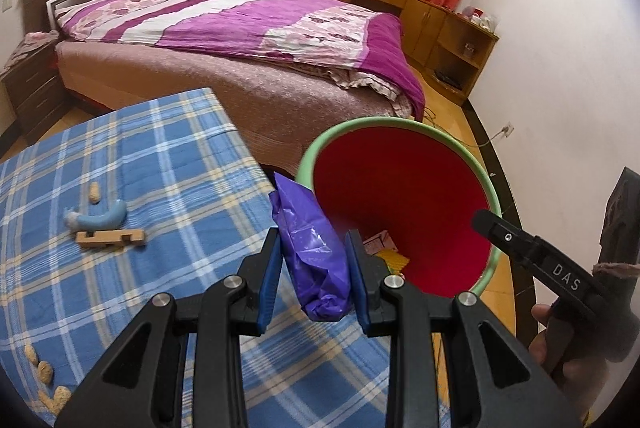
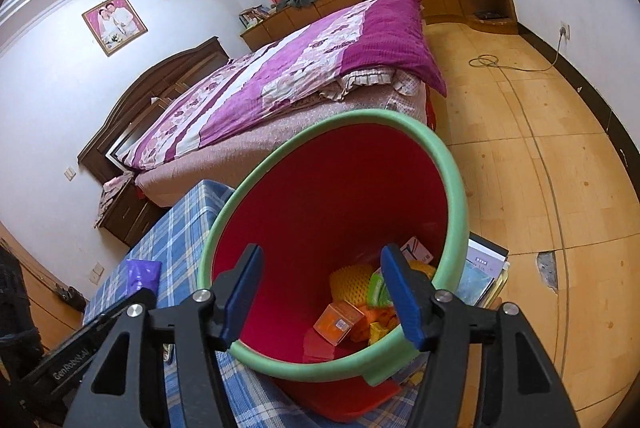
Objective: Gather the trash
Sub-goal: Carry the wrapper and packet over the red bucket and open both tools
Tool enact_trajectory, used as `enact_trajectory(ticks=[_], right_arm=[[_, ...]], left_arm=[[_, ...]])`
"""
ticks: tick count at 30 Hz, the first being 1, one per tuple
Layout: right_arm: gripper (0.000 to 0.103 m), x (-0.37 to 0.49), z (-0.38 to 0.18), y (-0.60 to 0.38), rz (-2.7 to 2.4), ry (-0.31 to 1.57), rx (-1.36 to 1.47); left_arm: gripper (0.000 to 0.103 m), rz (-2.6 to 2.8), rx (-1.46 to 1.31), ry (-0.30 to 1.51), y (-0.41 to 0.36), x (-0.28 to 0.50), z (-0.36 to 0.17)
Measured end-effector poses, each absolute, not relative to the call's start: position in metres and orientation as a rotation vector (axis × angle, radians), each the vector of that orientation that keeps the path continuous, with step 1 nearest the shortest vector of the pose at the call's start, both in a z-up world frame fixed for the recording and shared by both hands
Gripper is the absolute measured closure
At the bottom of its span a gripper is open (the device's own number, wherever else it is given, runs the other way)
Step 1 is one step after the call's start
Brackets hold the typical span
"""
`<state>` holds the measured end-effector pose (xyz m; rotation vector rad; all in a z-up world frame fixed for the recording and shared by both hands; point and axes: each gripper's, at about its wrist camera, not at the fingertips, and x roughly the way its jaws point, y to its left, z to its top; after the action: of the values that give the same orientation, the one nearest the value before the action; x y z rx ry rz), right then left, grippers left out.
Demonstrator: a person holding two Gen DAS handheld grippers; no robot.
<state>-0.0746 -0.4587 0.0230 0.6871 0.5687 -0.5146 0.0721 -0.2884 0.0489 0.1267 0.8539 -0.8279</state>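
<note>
- Here, in the left wrist view, the left gripper [image 1: 314,276] has its blue-padded fingers [image 1: 269,284] closed on a crumpled purple bag [image 1: 310,248], which stands upright between them above the edge of the bench [image 1: 168,163] covered in blue plaid cloth.
- Just beside the bag on its right is a red bin [image 1: 404,195] with a green rim, tilted so its mouth faces the camera; scraps of paper show at its bottom.
- On the cloth to the left lie a blue toy [image 1: 98,218], touching a wooden piece [image 1: 110,239], with a peanut [image 1: 94,192] near them and more peanuts [image 1: 44,374] at the lower left.
- The right gripper [image 1: 528,248] enters at the right edge, next to the bin's rim; from here I cannot tell its state.
- In the right wrist view, the right gripper [image 2: 320,292] has its fingers [image 2: 402,298] spread apart, both over the bin [image 2: 340,187].
- Inside the bin lie an orange box [image 2: 338,322], a yellow net [image 2: 350,278] and other wrappers.
- The purple bag [image 2: 142,274] appears at the left, over the plaid bench [image 2: 184,224].
- A bed [image 2: 288,75] stands behind.
</note>
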Motion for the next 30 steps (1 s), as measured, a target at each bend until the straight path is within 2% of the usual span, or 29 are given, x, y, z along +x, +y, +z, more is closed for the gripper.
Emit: enact_trajectory(ticks=[15,20,30], right_arm=[[0.038,-0.107,0.029,-0.483,-0.561,0.536,0.695],[0.038,-0.118,0.028,-0.492,-0.575,0.527,0.715],[0.038,-0.123,0.028,-0.492,-0.575,0.527,0.719]], left_arm=[[0.071,-0.938,0.201,0.870,-0.351,0.045,0.042],[0.062,-0.953,0.240,0.878,-0.367,0.037,0.039],[0.062,-0.941,0.238,0.885,-0.363,0.036,0.037]])
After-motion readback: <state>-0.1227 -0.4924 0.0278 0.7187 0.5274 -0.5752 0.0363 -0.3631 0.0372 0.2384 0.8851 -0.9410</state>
